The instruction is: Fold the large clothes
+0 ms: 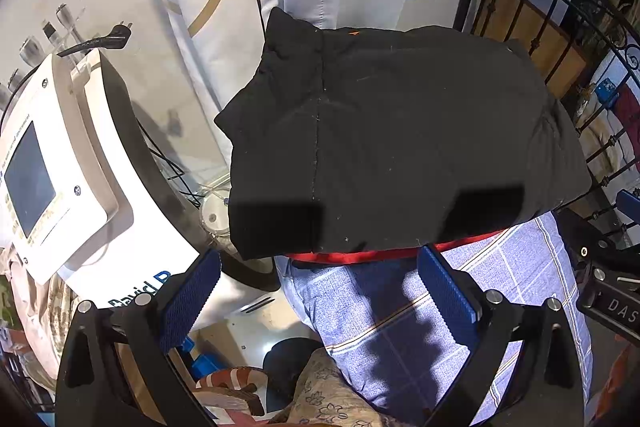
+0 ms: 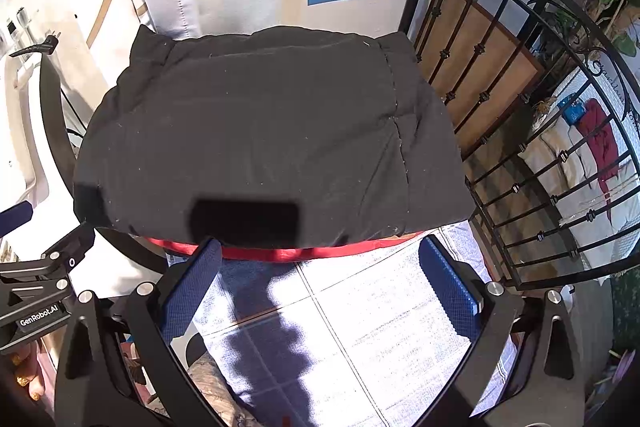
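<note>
A folded black garment [image 1: 392, 139] lies on a blue checked cloth [image 1: 500, 291], red lining at its near edge. Both the left hand-held gripper [image 1: 320, 291] and the right hand-held gripper [image 2: 320, 283] hover just short of it, jaws wide and empty.

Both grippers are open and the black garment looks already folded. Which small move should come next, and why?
Probably bring the left gripper forward to the near edge of the folded black padded garment. Both it and the right gripper hang open and empty, short of the garment, whose red hem strip still shows along that edge on the blue checked cloth.
</note>
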A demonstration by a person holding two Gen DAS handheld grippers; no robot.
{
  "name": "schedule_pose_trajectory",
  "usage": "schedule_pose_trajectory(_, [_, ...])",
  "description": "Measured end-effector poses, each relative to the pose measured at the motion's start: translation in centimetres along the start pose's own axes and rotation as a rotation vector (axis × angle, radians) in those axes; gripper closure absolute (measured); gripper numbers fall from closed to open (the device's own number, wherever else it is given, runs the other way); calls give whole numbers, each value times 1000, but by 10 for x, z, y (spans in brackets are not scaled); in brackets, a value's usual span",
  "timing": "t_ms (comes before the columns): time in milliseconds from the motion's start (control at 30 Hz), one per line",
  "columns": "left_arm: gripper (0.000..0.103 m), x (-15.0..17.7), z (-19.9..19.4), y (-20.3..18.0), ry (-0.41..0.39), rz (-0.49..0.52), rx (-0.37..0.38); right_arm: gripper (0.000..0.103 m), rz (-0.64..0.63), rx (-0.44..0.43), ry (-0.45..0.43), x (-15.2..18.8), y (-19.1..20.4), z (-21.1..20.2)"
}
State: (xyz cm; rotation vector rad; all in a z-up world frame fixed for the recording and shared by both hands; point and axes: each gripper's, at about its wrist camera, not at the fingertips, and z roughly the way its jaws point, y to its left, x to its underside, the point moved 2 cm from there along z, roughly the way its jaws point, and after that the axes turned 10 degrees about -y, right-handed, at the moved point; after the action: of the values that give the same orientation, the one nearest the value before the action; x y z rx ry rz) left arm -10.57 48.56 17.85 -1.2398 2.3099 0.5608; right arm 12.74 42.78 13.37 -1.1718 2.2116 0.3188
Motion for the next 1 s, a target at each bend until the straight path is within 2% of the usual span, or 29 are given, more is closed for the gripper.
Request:
schedule_pose_trajectory(333, [6,1,0,0,-1,-1,-4,6,-3,-1,-2,0,0,0])
schedule_pose_trajectory(567, [6,1,-4,-1,-34,13,-26,6,-2,-1,-3,-1,1,0])
schedule_pose_trajectory(1000, [6,5,-3,-2,-10,3,4,6,-3,-3,-3,0,0,-1])
